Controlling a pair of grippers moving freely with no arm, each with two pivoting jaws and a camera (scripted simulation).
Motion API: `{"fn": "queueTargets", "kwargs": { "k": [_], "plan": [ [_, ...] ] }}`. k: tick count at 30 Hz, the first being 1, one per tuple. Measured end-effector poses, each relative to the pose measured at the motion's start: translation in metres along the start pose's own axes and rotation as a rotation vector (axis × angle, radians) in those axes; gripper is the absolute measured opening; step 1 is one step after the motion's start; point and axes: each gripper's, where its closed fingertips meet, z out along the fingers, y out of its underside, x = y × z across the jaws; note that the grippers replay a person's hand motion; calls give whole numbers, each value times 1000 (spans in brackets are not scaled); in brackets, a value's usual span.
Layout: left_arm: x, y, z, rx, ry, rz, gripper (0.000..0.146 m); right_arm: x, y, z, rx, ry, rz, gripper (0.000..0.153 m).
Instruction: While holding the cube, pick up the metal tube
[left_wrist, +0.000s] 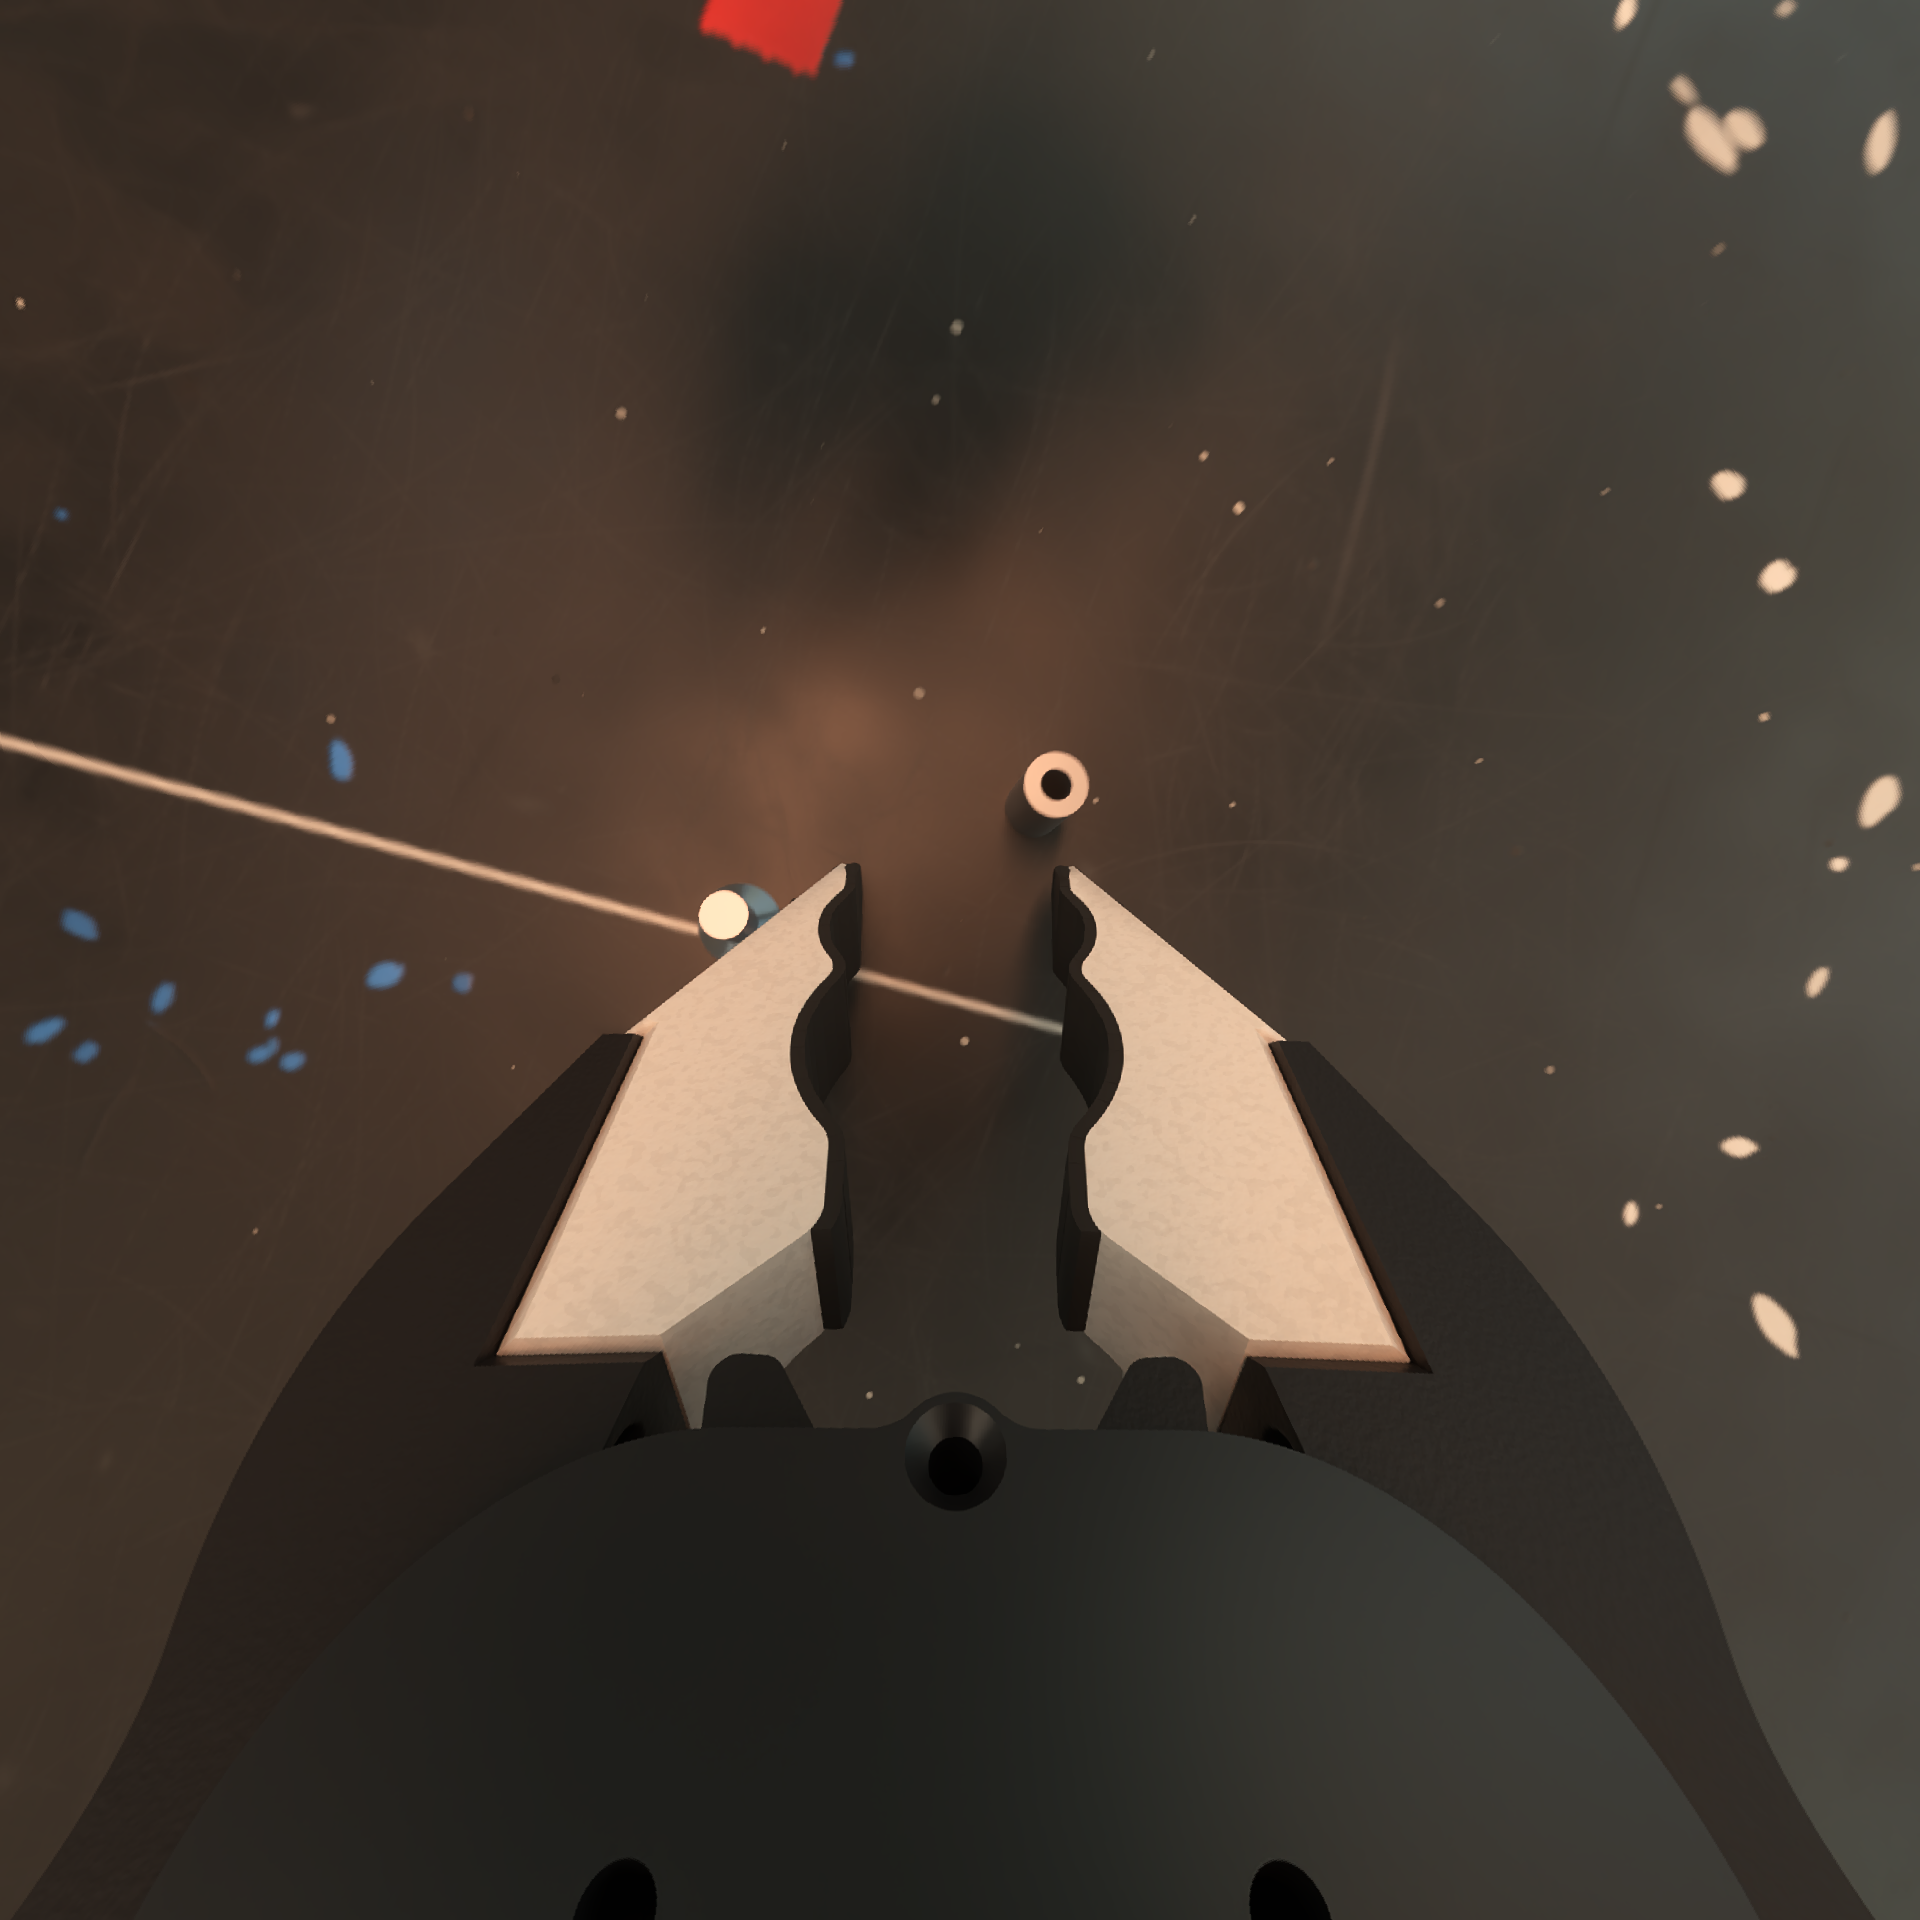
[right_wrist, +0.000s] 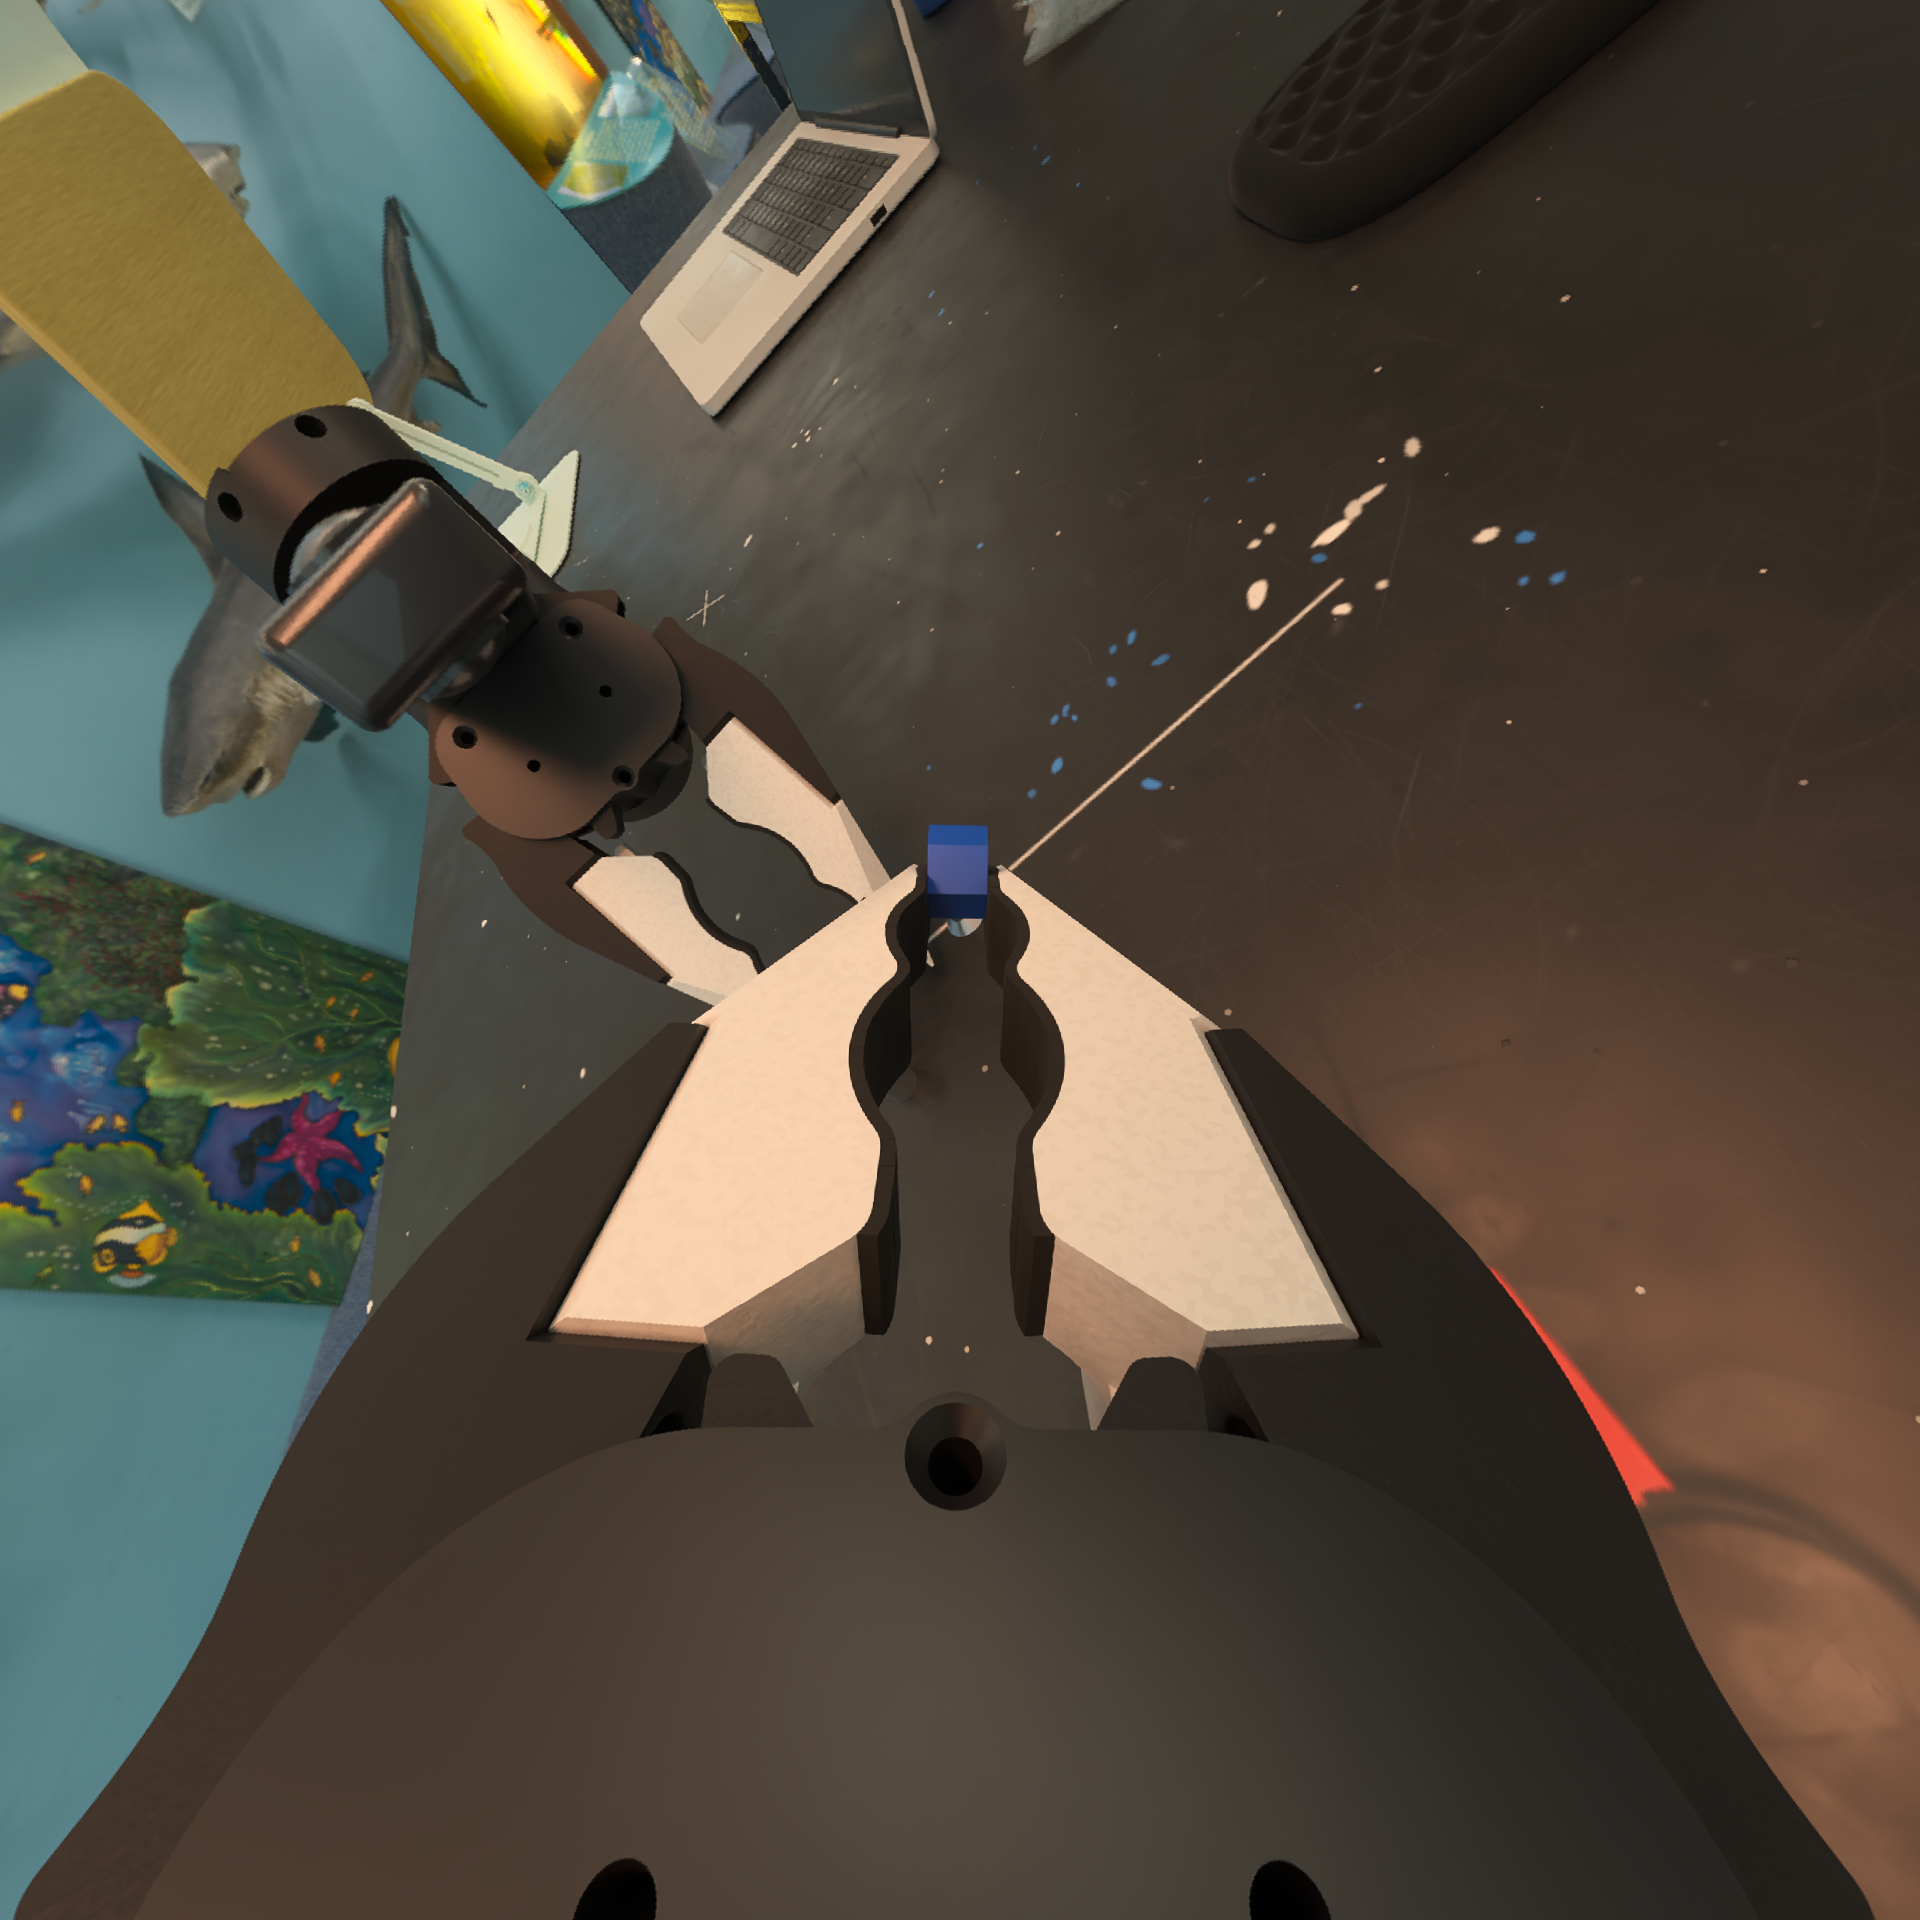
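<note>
In the left wrist view my left gripper (left_wrist: 956, 878) is open and empty, pointing down at the dark table (left_wrist: 416, 416). A small hollow metal tube (left_wrist: 1055, 787) stands upright just beyond its right fingertip. A solid-topped silvery cylinder (left_wrist: 724, 916) stands beside its left finger. In the right wrist view my right gripper (right_wrist: 956, 883) is shut on a blue cube (right_wrist: 956, 854) at its fingertips, held above the table. A silvery piece (right_wrist: 962, 925) shows just under the cube. The left gripper's fingers (right_wrist: 769, 795) reach in from the left, their tips hidden behind my right finger.
An open laptop (right_wrist: 790, 229) lies at the table's far left edge and a black perforated object (right_wrist: 1403, 114) at the far right. A red patch (left_wrist: 771, 31) lies on the table beyond the tube. A thin white line (left_wrist: 312, 826) crosses the speckled table.
</note>
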Motion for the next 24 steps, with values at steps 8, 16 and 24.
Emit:
{"fn": "queueTargets", "kwargs": {
  "k": [8, 16, 24],
  "plan": [
    [10, -7, 8, -5, 33, 20, 40, -1, -1, 2, -2, -7, -5, 9],
    [17, -11, 15, -12, 57, 83, 30, 1, 2, 0, -1, -2, 0, 9],
    [19, -11, 16, -15, 64, 129, 12, 2, 3, -2, 5, 1, 6, 9]
  ]
}}
